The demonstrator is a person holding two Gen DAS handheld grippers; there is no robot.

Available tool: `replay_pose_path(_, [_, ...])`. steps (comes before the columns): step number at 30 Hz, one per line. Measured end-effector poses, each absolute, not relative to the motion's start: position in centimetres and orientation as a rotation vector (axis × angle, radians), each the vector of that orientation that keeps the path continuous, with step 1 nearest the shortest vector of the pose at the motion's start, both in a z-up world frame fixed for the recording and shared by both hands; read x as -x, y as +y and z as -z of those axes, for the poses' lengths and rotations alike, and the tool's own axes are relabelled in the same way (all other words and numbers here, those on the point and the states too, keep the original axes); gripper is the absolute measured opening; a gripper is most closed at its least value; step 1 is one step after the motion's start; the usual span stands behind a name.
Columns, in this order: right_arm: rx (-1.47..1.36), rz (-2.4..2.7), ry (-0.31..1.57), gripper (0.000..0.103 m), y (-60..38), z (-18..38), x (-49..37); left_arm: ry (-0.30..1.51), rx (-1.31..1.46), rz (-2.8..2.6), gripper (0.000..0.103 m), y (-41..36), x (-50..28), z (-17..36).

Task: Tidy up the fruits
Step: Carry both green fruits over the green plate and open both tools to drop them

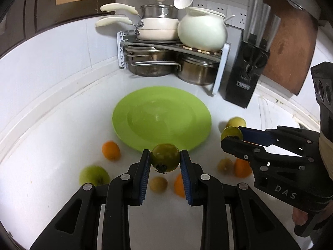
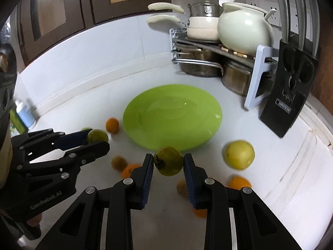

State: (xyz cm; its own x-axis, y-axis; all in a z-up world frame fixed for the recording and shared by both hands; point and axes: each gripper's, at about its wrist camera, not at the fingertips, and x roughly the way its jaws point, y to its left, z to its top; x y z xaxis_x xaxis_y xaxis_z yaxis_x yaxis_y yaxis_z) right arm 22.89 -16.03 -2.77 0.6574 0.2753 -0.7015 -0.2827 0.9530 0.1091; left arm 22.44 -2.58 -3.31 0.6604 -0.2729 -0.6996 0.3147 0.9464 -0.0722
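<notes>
A lime green plate (image 1: 145, 108) (image 2: 145, 112) lies bare on the white counter. My left gripper (image 1: 165, 158) is shut on a green tomato (image 1: 165, 156) and holds it above the counter just short of the plate's near rim. My right gripper (image 2: 168, 161) is shut on a second green tomato (image 2: 169, 160), also near the plate's front rim. Each shows in the other's view: the right gripper (image 1: 232, 135) with its tomato (image 1: 231, 133), the left gripper (image 2: 97, 138) with its tomato (image 2: 97, 135). Oranges (image 1: 111, 150) (image 2: 112, 125), yellow-green apples (image 1: 93, 176) (image 2: 239, 154) and small brownish fruits (image 1: 158, 184) (image 2: 119, 162) lie loose around the plate.
A corner rack (image 1: 172, 48) with pots, a cream pan and a white teapot (image 1: 201, 31) stands behind the plate. A black knife block (image 1: 245, 70) and a wooden board (image 1: 291, 41) stand at the right. A small bottle (image 2: 25, 114) stands at the far left.
</notes>
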Motion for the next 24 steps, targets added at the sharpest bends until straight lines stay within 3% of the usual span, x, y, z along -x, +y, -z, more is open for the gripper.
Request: replay_pose_path(24, [0.004, -0.326, 0.969, 0.031, -15.7, 5.9, -33.7, 0.912, -0.130, 0.321, 0.029, -3.3, -32.3, 7.1])
